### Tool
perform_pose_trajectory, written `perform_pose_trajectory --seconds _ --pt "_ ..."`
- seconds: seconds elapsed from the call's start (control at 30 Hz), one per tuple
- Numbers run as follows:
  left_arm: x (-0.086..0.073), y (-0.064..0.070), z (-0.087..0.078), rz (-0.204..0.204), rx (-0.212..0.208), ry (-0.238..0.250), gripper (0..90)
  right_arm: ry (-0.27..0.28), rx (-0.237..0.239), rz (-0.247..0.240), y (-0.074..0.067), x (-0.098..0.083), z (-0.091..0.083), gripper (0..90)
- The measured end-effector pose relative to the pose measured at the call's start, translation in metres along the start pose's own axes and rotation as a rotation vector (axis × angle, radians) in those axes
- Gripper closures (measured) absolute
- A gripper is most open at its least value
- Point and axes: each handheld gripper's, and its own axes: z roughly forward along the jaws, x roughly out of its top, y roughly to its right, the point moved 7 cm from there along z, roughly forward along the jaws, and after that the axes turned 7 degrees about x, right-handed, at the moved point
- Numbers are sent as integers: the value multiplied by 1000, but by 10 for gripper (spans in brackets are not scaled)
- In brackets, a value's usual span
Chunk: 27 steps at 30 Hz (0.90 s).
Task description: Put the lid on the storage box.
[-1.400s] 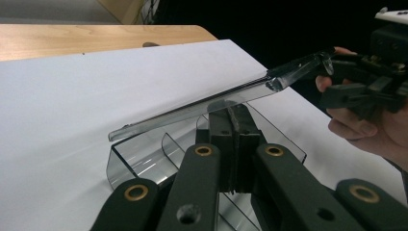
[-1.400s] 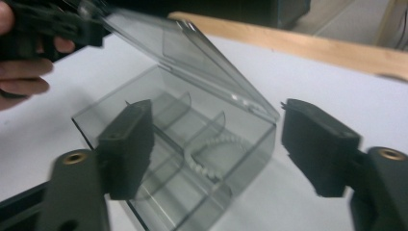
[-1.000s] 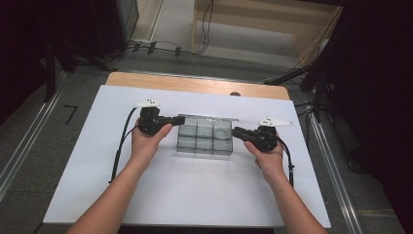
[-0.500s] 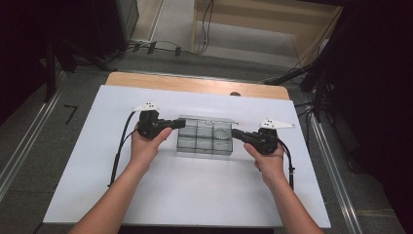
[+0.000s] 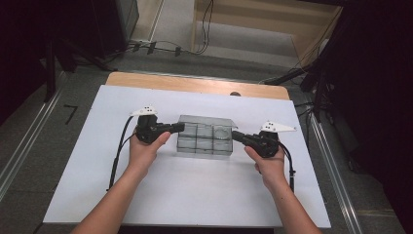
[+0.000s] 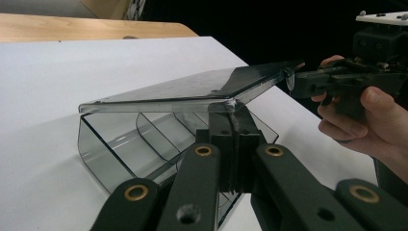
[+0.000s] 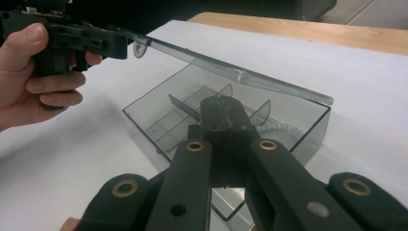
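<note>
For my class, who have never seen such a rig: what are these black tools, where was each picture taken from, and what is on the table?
A person holds a hand-operated two-jaw gripper in each hand. The high view looks down from above: the left gripper and right gripper meet a clear plastic compartment box from opposite sides on a white table. The other two views come from cameras riding on each gripper, looking along its black jaws. In the left gripper view, the closed jaws pinch the near edge of the box's lid, which is partly raised. In the right gripper view, the closed jaws clamp the box's near wall, steadying it. The compartments look empty.
</note>
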Motion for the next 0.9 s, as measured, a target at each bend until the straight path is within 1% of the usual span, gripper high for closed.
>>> perform_pose_trajectory --seconds 0.23,0.33,0.47,0.53,0.63,0.8,0.87,0.9 --pt "-5 1 -3 5 -4 -6 898 3 3 -9 -5 -2 -2 878" --pt "-7 2 -5 7 -1 -8 898 4 1 -8 -5 -3 -3 878" --pt "-12 3 -7 13 -7 -9 898 3 -1 -10 -5 -6 -4 878" --pt "-14 4 -8 22 -12 -14 898 -1 2 -18 -6 -7 -4 878" --pt "-16 6 -10 43 -8 -14 898 -1 3 -23 -7 -9 -5 878" --pt "-19 10 -10 50 -7 -10 898 -1 -1 -14 -6 -13 -5 878" --pt "-21 11 -11 57 0 -12 898 -3 -1 -17 -6 -16 -5 878" --pt "-22 11 -11 54 1 -10 898 -5 -2 -13 -6 -17 -6 878"
